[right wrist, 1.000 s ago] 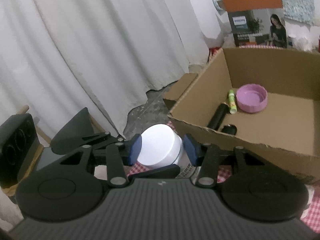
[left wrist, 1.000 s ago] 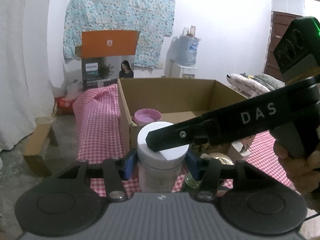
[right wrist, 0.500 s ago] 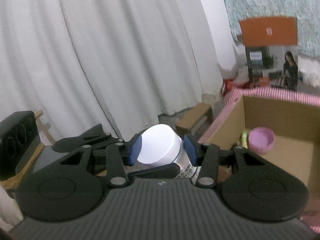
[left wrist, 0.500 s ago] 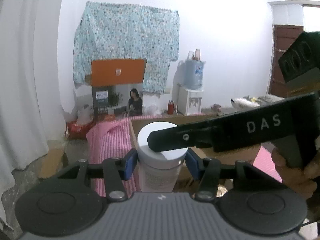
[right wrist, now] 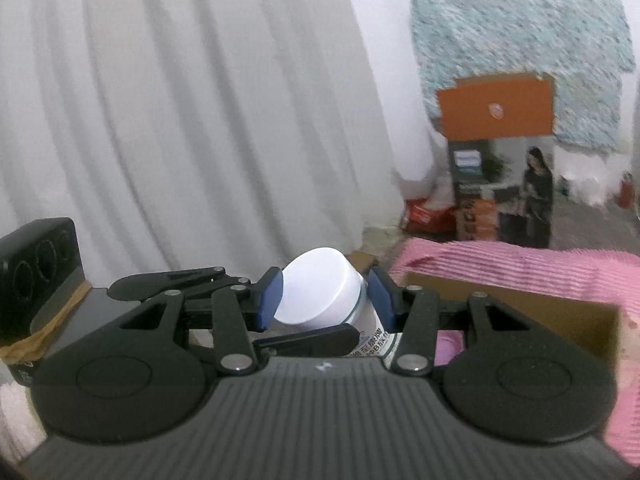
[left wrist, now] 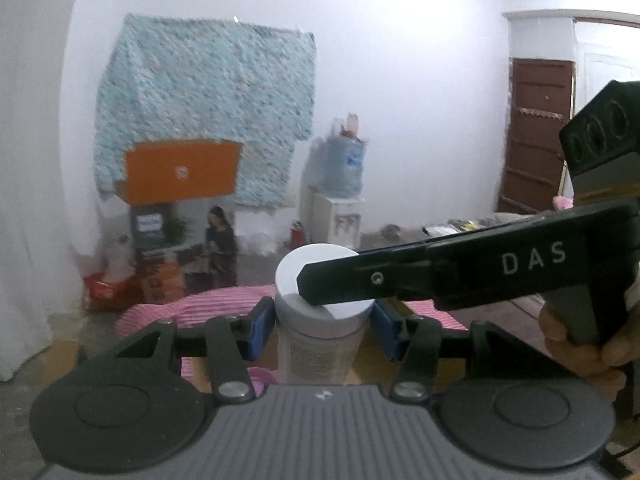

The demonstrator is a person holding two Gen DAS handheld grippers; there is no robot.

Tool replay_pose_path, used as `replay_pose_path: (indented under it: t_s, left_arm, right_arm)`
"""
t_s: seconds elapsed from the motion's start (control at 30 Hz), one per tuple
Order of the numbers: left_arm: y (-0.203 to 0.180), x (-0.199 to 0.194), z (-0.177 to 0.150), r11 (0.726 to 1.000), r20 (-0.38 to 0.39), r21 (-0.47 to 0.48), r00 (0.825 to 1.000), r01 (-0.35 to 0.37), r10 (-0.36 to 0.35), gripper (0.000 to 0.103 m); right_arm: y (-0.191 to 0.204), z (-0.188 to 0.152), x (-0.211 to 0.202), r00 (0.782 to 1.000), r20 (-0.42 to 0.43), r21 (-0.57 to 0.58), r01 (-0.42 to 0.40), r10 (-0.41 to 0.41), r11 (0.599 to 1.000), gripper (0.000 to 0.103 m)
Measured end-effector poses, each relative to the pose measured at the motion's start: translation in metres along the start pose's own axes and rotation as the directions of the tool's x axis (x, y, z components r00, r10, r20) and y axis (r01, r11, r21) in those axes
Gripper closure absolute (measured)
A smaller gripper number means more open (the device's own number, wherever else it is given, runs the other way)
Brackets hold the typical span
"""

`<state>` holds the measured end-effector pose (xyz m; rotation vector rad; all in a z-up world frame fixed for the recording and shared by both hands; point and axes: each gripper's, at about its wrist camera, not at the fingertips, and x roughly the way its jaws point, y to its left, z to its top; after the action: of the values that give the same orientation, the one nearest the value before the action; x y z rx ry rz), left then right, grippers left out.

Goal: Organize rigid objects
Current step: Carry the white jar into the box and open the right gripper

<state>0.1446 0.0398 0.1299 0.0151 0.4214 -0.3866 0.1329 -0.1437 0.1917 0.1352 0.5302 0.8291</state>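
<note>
Both tools have risen; left tool [left wrist: 323, 322] and right tool [right wrist: 325, 298] each clamp the white-capped jar [left wrist: 322, 320], sharing its weight, cardboard box [right wrist: 520, 312] at 4 o'clock.

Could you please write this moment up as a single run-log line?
object: white-capped jar | left gripper: gripping jar | right gripper: gripping same jar | jar: upright in left view | cardboard box: below
</note>
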Motion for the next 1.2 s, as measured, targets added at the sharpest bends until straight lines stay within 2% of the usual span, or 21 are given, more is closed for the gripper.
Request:
replay_pose_path:
  t_s: [0.13, 0.27, 0.43, 0.57, 0.83, 1.03, 1.2]
  left_arm:
    - [0.000, 0.050, 0.010, 0.999, -0.081, -0.015, 0.996, 0.034, -0.035, 0.049]
    - [0.000, 0.099, 0.010, 0.999, -0.166, -0.008, 0.986, 0.034, -0.035, 0.049]
    - [0.013, 0.158, 0.005, 0.998, -0.286, -0.050, 0.957, 0.038, -0.051, 0.049]
    - [0.024, 0.193, 0.000, 0.996, -0.365, -0.079, 0.929, 0.031, -0.058, 0.049]
    - [0.031, 0.240, -0.010, 0.998, -0.442, -0.064, 0.896, 0.008, -0.035, 0.049]
    - [0.029, 0.255, -0.017, 0.999, -0.487, -0.047, 0.873, -0.016, -0.009, 0.049]
    - [0.025, 0.257, -0.020, 1.000, -0.494, -0.015, 0.869, -0.019, 0.009, 0.049]
  right_arm:
    - [-0.050, 0.013, 0.009, 0.998, -0.056, 0.094, 0.028, -0.022, 0.995, 0.056]
    - [-0.100, 0.017, 0.029, 0.993, -0.116, 0.188, 0.054, -0.033, 0.981, 0.056]
    - [-0.151, 0.007, 0.061, 0.981, -0.193, 0.263, 0.088, -0.037, 0.961, 0.056]
    - [-0.176, -0.006, 0.092, 0.968, -0.247, 0.295, 0.108, -0.034, 0.949, 0.056]
    - [-0.216, -0.018, 0.145, 0.953, -0.302, 0.336, 0.138, -0.032, 0.932, 0.055]
    - [-0.233, -0.029, 0.173, 0.943, -0.333, 0.356, 0.146, -0.021, 0.923, 0.053]
    - [-0.234, -0.035, 0.180, 0.939, -0.344, 0.349, 0.138, -0.011, 0.927, 0.049]
